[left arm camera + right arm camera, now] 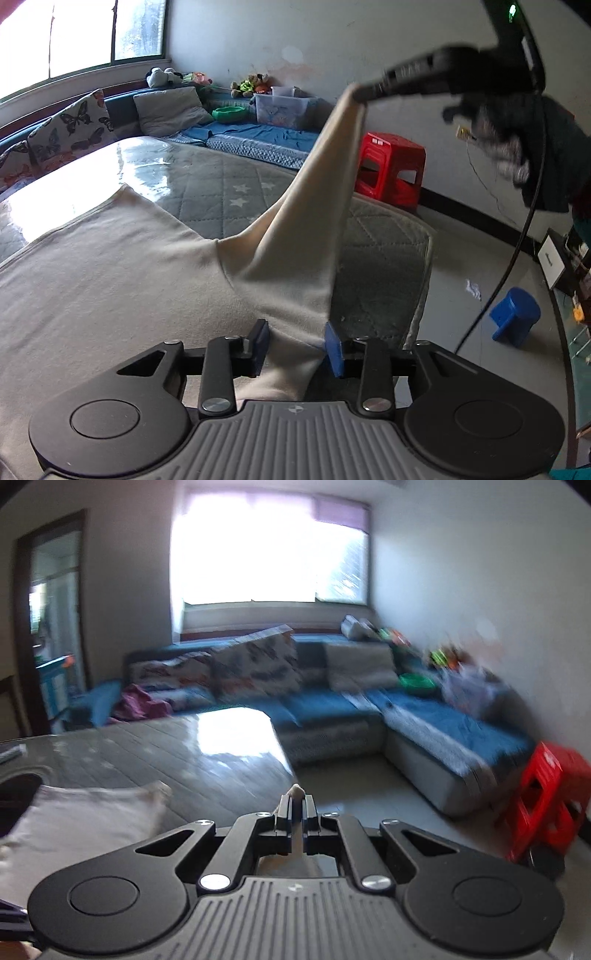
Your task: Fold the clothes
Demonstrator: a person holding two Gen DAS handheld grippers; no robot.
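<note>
A beige garment (110, 266) lies spread on the grey quilted table (221, 184). One sleeve (314, 192) is pulled up and to the right. My right gripper (360, 94) is shut on the sleeve's end, high above the table. In the right wrist view its jaws (296, 805) are closed with a bit of beige cloth (296, 791) poking out between them. My left gripper (295, 339) sits low over the garment near the sleeve's base, jaws apart, cloth lying between the blue pads (332, 347). The garment's body shows blurred in the right wrist view (74, 819).
A red plastic stool (391, 166) stands beyond the table's right edge, and a blue stool (513, 317) on the floor. A blue sofa (369, 709) with cushions, toys and a plastic bin (284, 109) runs along the wall. A black cable (517, 240) hangs from the right gripper.
</note>
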